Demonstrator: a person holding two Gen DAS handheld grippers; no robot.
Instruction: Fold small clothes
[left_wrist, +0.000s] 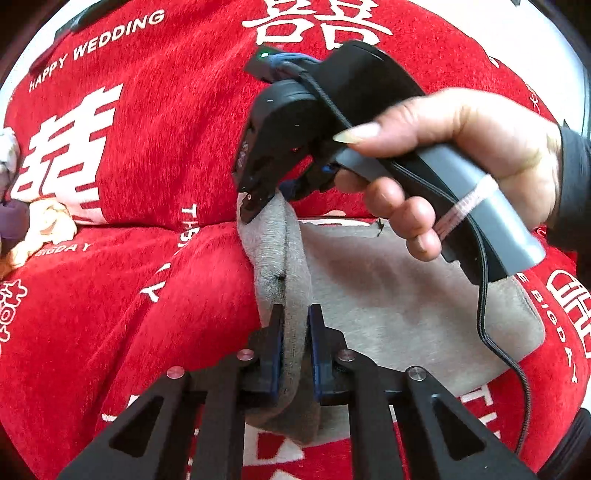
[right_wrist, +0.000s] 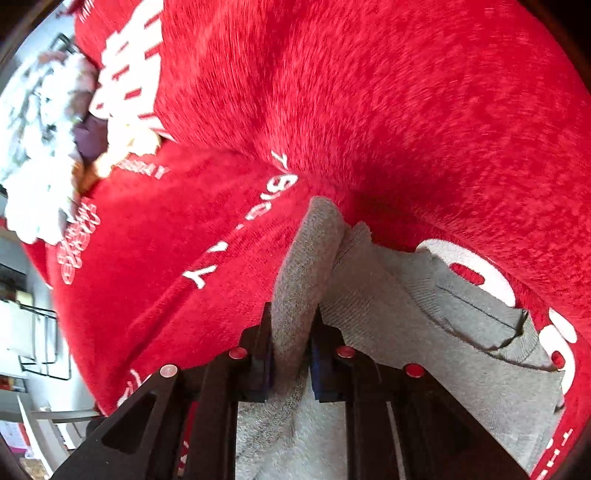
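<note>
My left gripper (left_wrist: 295, 325) pinches a raised fold of the grey garment (left_wrist: 406, 295), lower centre of frame, on the red blanket (left_wrist: 147, 147). My right gripper (right_wrist: 291, 325) pinches the same garment (right_wrist: 424, 332); the right hand (left_wrist: 461, 155) shows at upper right.

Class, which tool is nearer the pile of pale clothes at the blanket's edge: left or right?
Left, judging from the left wrist view. The left tool grips the grey garment nearer the pile; the right tool grips it farther along.
</note>
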